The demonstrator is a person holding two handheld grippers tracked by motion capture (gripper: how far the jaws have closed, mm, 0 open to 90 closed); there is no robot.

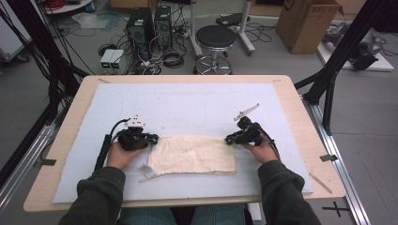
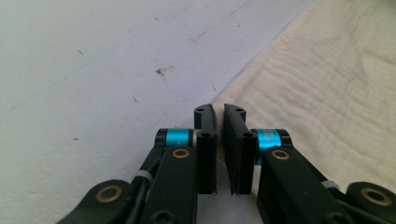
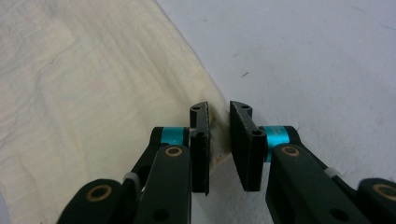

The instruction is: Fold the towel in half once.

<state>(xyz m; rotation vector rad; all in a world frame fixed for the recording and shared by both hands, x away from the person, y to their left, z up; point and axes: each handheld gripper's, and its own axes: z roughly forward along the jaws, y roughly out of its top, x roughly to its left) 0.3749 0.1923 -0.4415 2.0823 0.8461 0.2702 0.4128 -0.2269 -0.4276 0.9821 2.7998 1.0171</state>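
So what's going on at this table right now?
A person seated at the table works a cream cloth that lies flat on a pale mat. The left gripper is at the cloth's far left corner and the right gripper at its far right corner. In both gripper views the jaws are nearly together over the cloth's edge, with a narrow gap between them; whether they pinch the fabric is unclear.

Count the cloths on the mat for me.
1: a cream cloth lies flat on the mat between the left gripper and right gripper, one at each far corner. It may be folded; layers can't be told.
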